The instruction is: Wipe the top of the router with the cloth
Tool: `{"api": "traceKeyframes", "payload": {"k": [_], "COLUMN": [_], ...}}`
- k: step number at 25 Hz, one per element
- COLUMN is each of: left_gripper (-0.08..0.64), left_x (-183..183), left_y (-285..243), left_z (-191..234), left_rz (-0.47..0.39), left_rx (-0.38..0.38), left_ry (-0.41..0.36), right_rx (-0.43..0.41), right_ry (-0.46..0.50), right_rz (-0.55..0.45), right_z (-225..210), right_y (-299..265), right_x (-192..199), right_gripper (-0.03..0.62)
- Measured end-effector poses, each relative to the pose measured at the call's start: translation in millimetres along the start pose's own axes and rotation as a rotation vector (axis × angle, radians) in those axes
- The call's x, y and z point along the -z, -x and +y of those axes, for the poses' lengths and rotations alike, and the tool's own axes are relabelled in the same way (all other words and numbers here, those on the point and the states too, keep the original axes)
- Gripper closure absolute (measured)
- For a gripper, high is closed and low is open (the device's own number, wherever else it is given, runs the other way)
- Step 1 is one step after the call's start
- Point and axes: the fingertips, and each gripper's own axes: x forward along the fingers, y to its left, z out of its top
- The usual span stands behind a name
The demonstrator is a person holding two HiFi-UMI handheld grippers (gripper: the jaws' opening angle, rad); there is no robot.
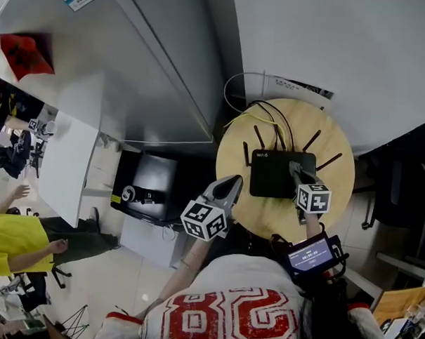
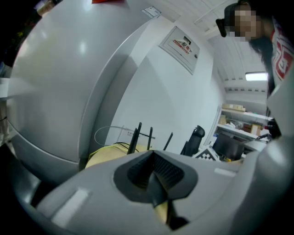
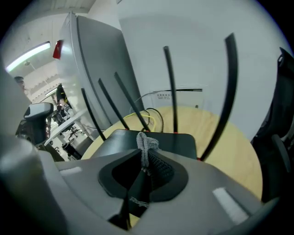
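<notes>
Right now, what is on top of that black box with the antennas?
Only the right gripper, shut on a grey cloth, above the router. The rest of its top looks bare. Whether the cloth touches it is hidden by the gripper.

Router (image 1: pixel 279 176): flat black box with thin black antennas standing up along its far edge and sides. It lies flat on the round wooden table (image 1: pixel 338 185), directly under and ahead of the right hand-held gripper (image 1: pixel 295 167). Cloth (image 3: pixel 145 143): small grey knit wad pinched between that gripper's jaws, its tuft poking past the tips over the router top. Can't tell whether it touches.
</notes>
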Motion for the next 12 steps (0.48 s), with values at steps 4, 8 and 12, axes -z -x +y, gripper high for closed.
{"api": "traceKeyframes", "payload": {"k": [4,8,12], "left_gripper": [0.555,0.555,0.555], "left_x": [0.7,1.1,1.2], "left_y": [-9.8,-15.6,-15.0], "left_z": [-7.6,-10.9,-9.8], "left_rz": [0.007,0.012,0.011], "left_rx": [0.025,0.038,0.035], "left_ry": [-0.005,-0.009,-0.008], "right_rx": [0.083,0.141,0.127], "right_ry": [-0.050,-0.082,-0.087], "right_rz": [-0.013,-0.018,-0.026], "right_z": [-43.0,-70.5,-62.7], "right_y": [20.1,33.6,33.8], "right_x": [5.4,11.2,7.5], "right_gripper": [0.554,0.554,0.554]}}
